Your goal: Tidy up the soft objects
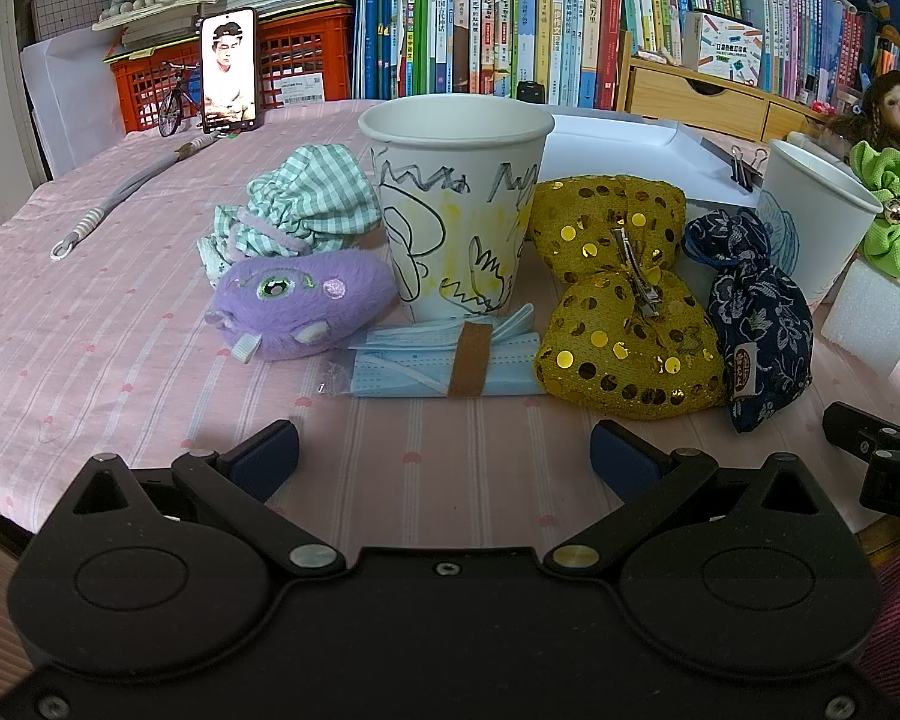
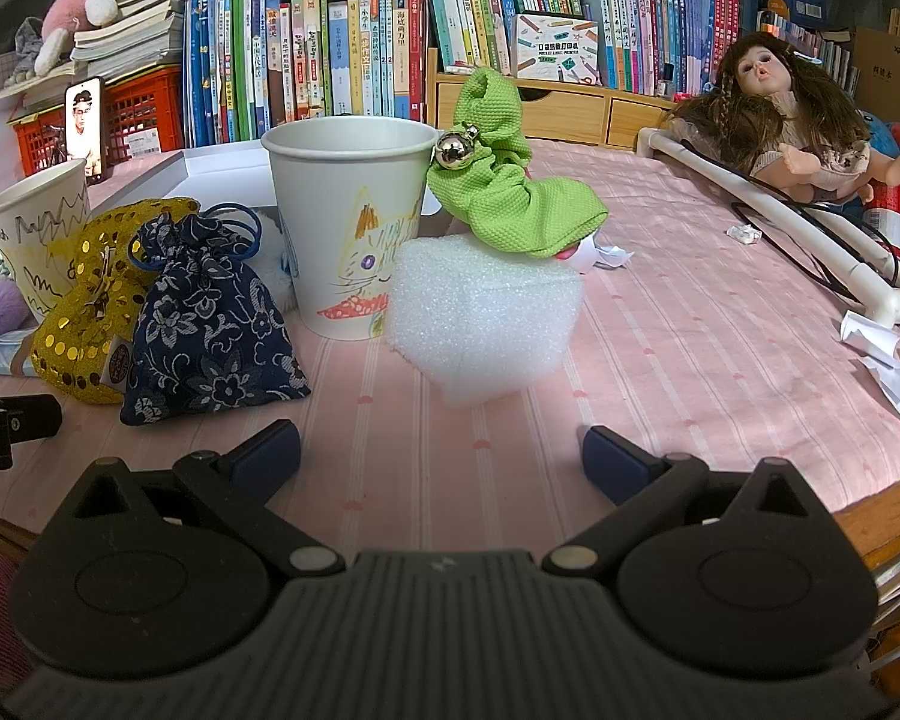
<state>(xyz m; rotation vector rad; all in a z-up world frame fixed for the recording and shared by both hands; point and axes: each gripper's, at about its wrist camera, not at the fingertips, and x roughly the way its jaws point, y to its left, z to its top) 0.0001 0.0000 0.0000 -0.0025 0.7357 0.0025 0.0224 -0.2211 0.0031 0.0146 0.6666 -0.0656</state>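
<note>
In the left wrist view a doodled paper cup (image 1: 456, 204) stands mid-table. Around it lie a purple plush (image 1: 297, 306), a green checked pouch (image 1: 306, 204), folded blue masks (image 1: 438, 360), a gold sequin bow (image 1: 624, 300) and a navy floral pouch (image 1: 756, 318). My left gripper (image 1: 444, 453) is open and empty, short of the masks. In the right wrist view a second paper cup (image 2: 348, 228) with a cat drawing stands behind a white foam block (image 2: 480, 324); a green bow (image 2: 504, 192) with a bell rests on the foam. My right gripper (image 2: 441, 456) is open and empty before the foam.
Bookshelves (image 1: 510, 24), a red crate (image 1: 306, 66) and a propped phone (image 1: 229, 69) line the back. A doll (image 2: 798, 114), white tubing (image 2: 810, 234) and paper scraps (image 2: 876, 342) lie at the right. A grey cord (image 1: 126, 198) lies at the left on the pink cloth (image 2: 690, 360).
</note>
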